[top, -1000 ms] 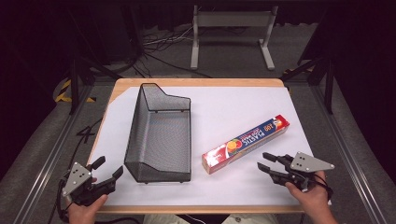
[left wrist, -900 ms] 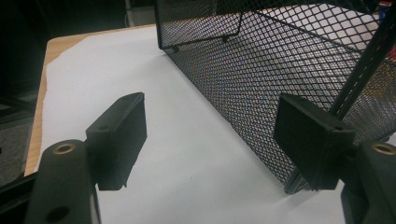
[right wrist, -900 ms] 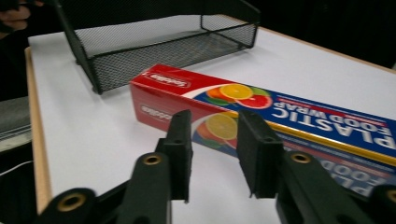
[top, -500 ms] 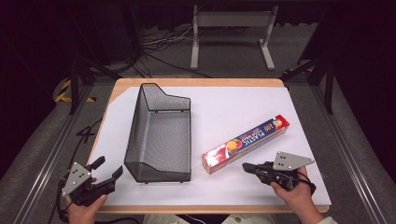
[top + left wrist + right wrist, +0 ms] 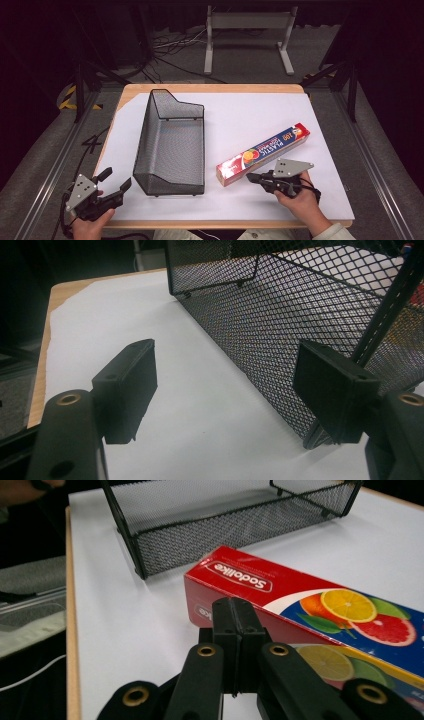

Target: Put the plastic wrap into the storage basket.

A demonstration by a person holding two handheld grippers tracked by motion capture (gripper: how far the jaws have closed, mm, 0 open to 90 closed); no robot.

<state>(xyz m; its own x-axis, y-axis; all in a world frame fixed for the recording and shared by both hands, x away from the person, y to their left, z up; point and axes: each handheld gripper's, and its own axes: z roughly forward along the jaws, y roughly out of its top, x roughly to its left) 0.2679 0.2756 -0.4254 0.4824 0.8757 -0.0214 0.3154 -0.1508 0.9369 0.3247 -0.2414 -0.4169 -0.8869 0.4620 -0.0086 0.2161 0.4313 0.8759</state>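
A long red and blue box of plastic wrap [image 5: 263,153] [image 5: 320,610] lies slantwise on the white table cover, right of a black wire-mesh basket [image 5: 171,142] [image 5: 225,515]. My right gripper [image 5: 255,178] [image 5: 235,612] is shut with nothing in it, jaws pressed together, its tips at the box's near end. Whether they touch the box I cannot tell. My left gripper [image 5: 116,186] [image 5: 225,385] stands open at the table's front left corner, beside the basket's [image 5: 300,325] near left corner, nothing between its jaws.
The table cover [image 5: 250,120] leaves a wooden rim [image 5: 210,88] bare at the back and left. Behind the table stands a grey metal frame [image 5: 247,30], with cables on the dark floor. Free room lies right of and behind the box.
My right gripper has shut and moved left, from the table's right front edge up to the box's near end. The left gripper has stayed put and open.
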